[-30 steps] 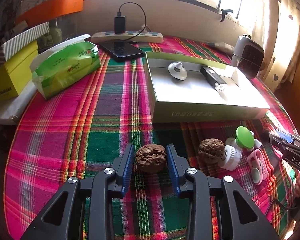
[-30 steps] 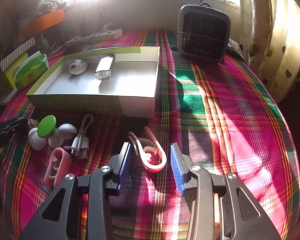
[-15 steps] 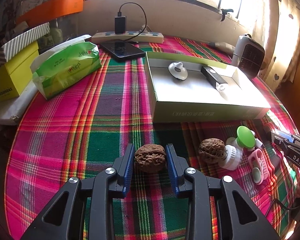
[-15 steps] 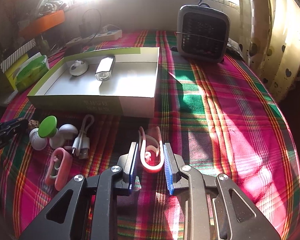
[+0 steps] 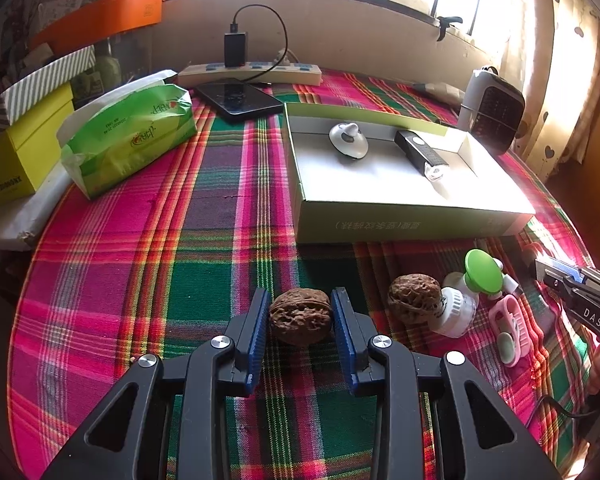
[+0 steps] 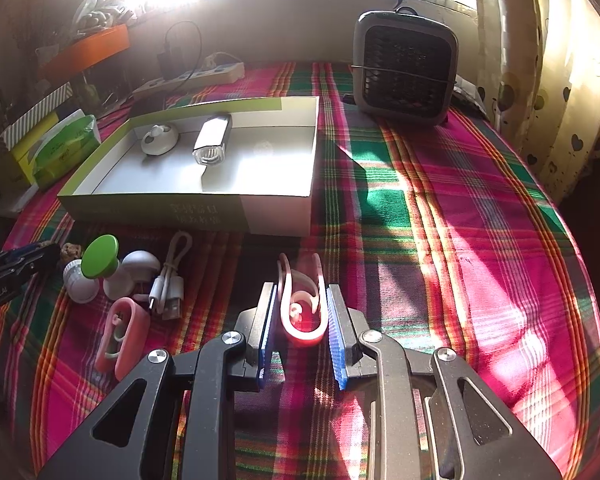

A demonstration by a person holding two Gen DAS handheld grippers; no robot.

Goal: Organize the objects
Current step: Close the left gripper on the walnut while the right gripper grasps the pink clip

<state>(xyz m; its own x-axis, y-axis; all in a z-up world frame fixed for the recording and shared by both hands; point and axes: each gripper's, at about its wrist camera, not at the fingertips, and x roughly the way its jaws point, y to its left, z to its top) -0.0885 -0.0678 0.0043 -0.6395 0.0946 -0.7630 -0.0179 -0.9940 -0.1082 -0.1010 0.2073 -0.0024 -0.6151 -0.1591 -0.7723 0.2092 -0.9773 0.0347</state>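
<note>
While the walnut (image 5: pixel 300 316) sits on the plaid-covered counter (image 5: pixel 148 280) squeezed between your left tool's (image 5: pixel 300 320) blue pads, your right tool (image 6: pixel 303 320) is clamped on the pink ear hook (image 6: pixel 302 308), both just in front of the open box (image 6: pixel 188 204). Inside that box lie a white round gadget (image 6: pixel 159 140) and a silver light (image 6: pixel 213 140). Beside the walnut rest a second walnut (image 5: pixel 414 294), a green-capped piece (image 5: pixel 483 272) and a pink case (image 5: pixel 508 324).
</note>
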